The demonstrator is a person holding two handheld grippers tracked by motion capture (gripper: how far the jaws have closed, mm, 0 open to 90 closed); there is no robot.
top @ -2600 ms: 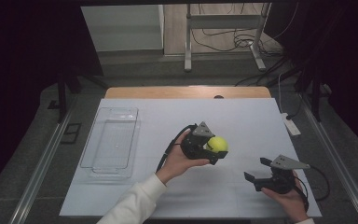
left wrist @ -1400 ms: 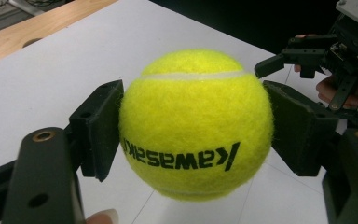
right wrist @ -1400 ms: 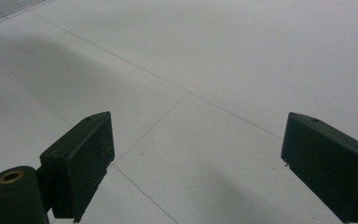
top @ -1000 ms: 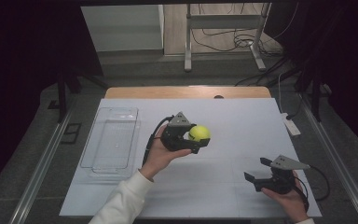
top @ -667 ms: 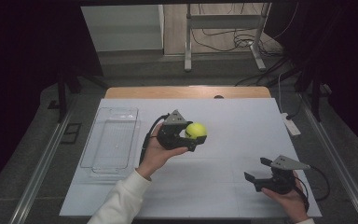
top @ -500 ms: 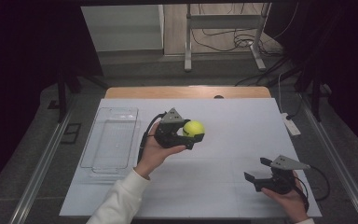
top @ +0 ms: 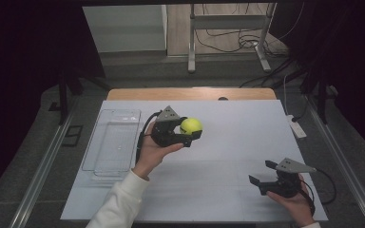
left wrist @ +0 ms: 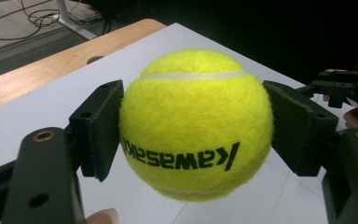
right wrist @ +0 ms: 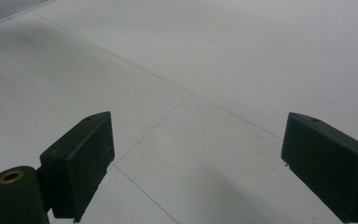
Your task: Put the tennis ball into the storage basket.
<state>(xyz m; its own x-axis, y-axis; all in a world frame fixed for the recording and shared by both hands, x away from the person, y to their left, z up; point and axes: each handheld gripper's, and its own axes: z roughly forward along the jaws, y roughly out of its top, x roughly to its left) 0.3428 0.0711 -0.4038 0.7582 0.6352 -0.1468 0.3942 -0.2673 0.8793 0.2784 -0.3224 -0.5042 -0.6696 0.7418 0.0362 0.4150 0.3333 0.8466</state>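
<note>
A white sheet [top: 228,142] covers most of a wooden table [top: 190,93], whose far edge stays bare (a small dark hole sits in it). Beyond lies grey floor [top: 138,64], then a pale wood strip with a metal stand [top: 228,33] and loose black cables [top: 218,40]. Both sides fall into darkness.

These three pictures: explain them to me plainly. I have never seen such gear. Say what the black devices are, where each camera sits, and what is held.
A person sits at a white table holding a hand-operated claw in each hand. The high view looks down from above. The left claw grips a yellow tennis ball above the table; its own camera shows the ball pinched between two black jaws. The right claw is open with nothing in it, low over bare table in its own camera view. A clear plastic tray lies at the left.
</note>
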